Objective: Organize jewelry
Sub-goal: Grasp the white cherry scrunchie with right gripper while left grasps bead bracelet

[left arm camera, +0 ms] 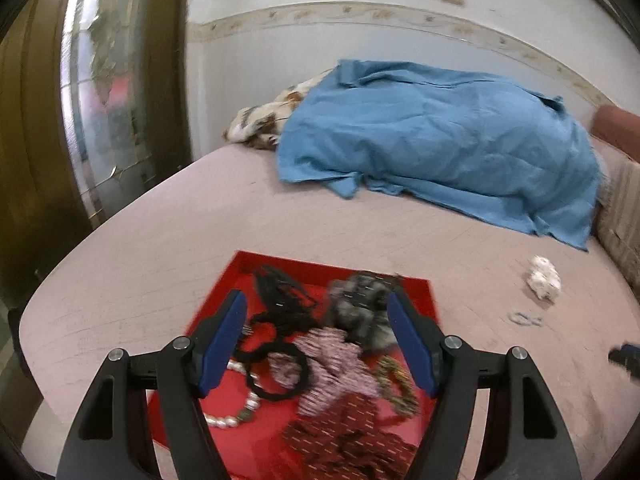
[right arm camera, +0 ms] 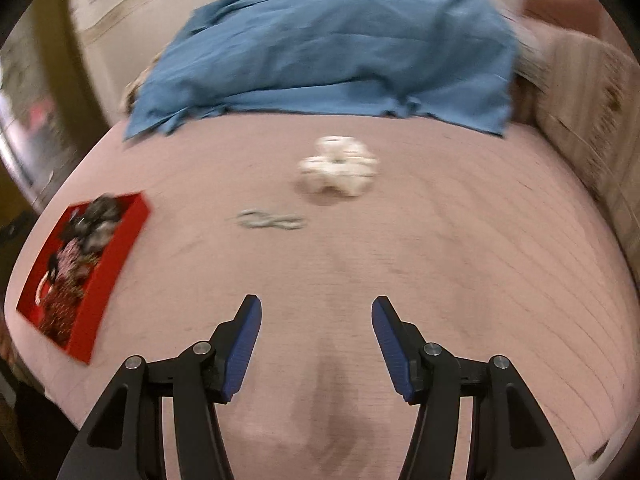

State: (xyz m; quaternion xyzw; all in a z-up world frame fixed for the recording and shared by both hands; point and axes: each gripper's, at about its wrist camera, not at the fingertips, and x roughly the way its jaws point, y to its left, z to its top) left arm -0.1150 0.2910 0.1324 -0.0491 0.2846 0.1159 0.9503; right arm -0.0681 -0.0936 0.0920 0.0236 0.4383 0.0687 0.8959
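Observation:
A red tray [left arm camera: 420, 292] lies on the pink bed, holding black hair ties [left arm camera: 276, 360], a pearl bracelet [left arm camera: 236, 416], a pink patterned scrunchie [left arm camera: 332, 364], a grey scrunchie [left arm camera: 360, 308] and a dark red one [left arm camera: 348, 436]. My left gripper [left arm camera: 318, 304] is open, hovering just above the tray's contents. The tray also shows in the right wrist view [right arm camera: 116, 256] at the left. A white scrunchie [right arm camera: 340, 164] and a small silver chain [right arm camera: 272, 220] lie loose on the bed; both also show in the left view, scrunchie [left arm camera: 544, 276], chain [left arm camera: 524, 318]. My right gripper [right arm camera: 316, 312] is open and empty, above the bare sheet, short of the chain.
A blue cloth [left arm camera: 440, 140] covers a heap at the back of the bed [right arm camera: 440, 260]. A wall runs behind it. A wooden mirrored door [left arm camera: 100, 100] stands at the left. Cushions [right arm camera: 592, 92] sit at the right edge. The bed's near edge drops off at the left.

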